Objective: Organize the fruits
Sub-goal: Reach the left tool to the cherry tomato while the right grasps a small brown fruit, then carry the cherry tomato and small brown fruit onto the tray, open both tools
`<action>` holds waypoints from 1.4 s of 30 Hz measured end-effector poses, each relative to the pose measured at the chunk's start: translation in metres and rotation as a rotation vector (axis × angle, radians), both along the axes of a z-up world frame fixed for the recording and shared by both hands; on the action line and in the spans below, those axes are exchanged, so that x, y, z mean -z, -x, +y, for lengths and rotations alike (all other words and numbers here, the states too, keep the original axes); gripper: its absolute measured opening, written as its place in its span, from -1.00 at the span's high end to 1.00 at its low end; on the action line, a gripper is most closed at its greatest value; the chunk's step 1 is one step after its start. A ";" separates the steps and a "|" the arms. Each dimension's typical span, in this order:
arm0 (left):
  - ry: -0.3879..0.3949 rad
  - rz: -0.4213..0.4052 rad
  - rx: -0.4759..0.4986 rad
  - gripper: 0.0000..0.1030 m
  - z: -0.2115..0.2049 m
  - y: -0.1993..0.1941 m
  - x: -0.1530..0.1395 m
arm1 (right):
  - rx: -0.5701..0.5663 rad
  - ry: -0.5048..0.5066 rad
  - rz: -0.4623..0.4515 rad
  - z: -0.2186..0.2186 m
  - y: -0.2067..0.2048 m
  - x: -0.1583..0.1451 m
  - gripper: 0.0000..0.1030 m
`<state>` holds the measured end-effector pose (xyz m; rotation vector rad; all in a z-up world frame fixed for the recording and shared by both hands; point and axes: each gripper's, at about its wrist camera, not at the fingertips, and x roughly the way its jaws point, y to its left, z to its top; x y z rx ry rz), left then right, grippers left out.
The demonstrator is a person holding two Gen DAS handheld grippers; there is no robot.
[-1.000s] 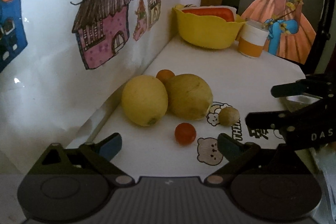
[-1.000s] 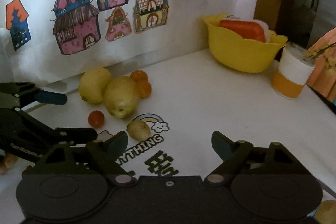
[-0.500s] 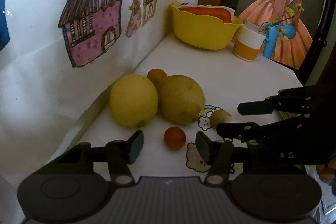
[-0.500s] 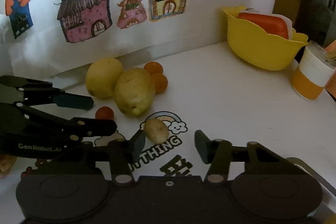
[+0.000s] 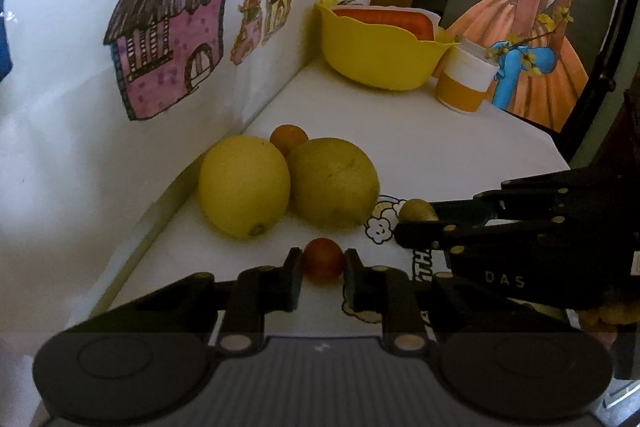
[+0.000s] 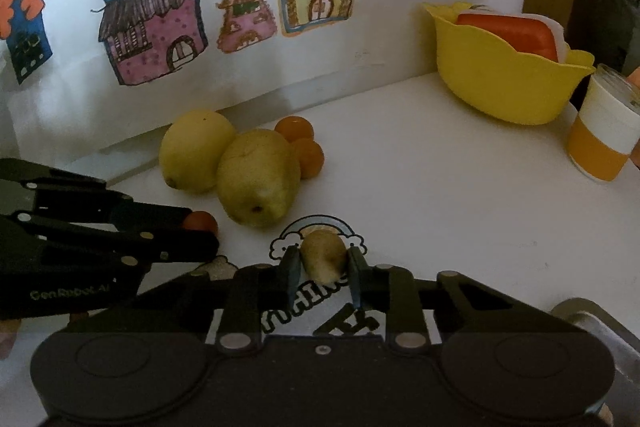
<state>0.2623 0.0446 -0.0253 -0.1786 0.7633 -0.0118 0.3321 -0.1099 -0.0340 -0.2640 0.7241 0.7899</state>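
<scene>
Two oranges [image 6: 300, 143] (right view only)

Both views are dim and warm-toned, and soft rather than sharp. The black claw [image 5: 320, 269] is nearly a silhouette. Ahead of it the white bench [image 5: 400, 131] is the brightest area. Fisheye bending curves the edges, and the corners fall to black.

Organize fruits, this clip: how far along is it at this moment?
Early. Nothing looks sorted yet: both lemons and two small oranges sit clustered by the wall. In hand: the left gripper has closed around the small red fruit, the right gripper around the small brownish fruit; both fruits appear to rest on the table. Left: lifting and placing everything.
</scene>
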 end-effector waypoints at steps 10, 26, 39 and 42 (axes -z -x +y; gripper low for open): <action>0.035 0.026 0.005 0.56 -0.005 0.016 -0.003 | 0.001 -0.010 0.001 -0.016 0.027 -0.011 0.49; 0.037 0.018 0.085 0.56 -0.052 0.059 -0.013 | 0.104 -0.071 -0.033 -0.082 0.103 -0.034 0.48; 0.059 -0.020 0.226 0.56 -0.132 0.069 -0.032 | 0.290 -0.076 -0.081 -0.182 0.160 -0.028 0.48; 0.066 -0.023 0.252 0.56 -0.148 0.069 -0.033 | 0.334 -0.073 -0.094 -0.202 0.166 -0.025 0.48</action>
